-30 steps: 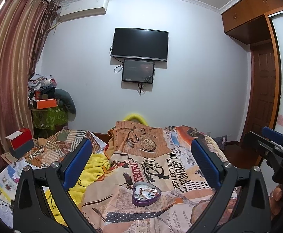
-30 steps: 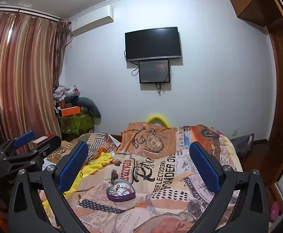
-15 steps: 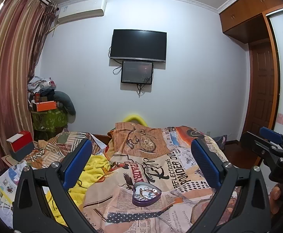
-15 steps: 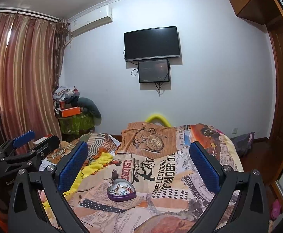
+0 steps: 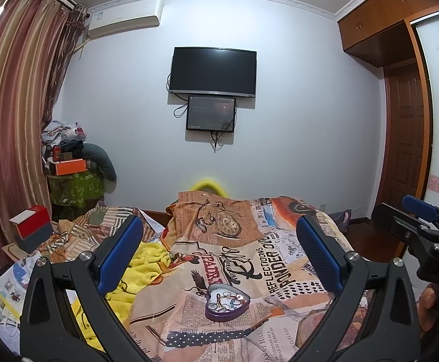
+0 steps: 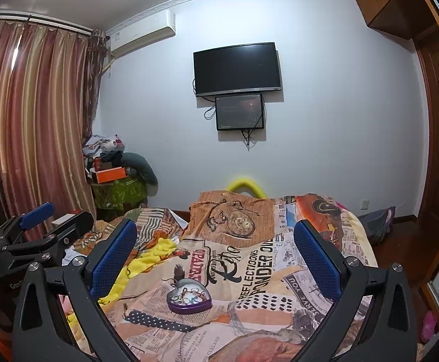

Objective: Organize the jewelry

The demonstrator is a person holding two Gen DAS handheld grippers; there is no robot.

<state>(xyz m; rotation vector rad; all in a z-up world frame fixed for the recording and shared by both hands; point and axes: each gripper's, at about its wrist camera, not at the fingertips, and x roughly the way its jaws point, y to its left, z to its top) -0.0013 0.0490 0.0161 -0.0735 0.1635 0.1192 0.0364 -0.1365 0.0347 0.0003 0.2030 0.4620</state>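
A purple heart-shaped tin holding several rings and chains lies open on the printed bedspread; it also shows in the right wrist view. My left gripper is open and empty, held above and short of the tin. My right gripper is open and empty too, likewise above the tin. Each gripper shows at the edge of the other's view: the right gripper and the left gripper.
A yellow towel lies left of the tin. A red and grey box sits at the bed's left edge. A cluttered green stand is by the curtain. A TV hangs on the far wall. A wooden door is right.
Both views have shifted very slightly, the left one a little downward. The tin has not moved and both grippers stay open.
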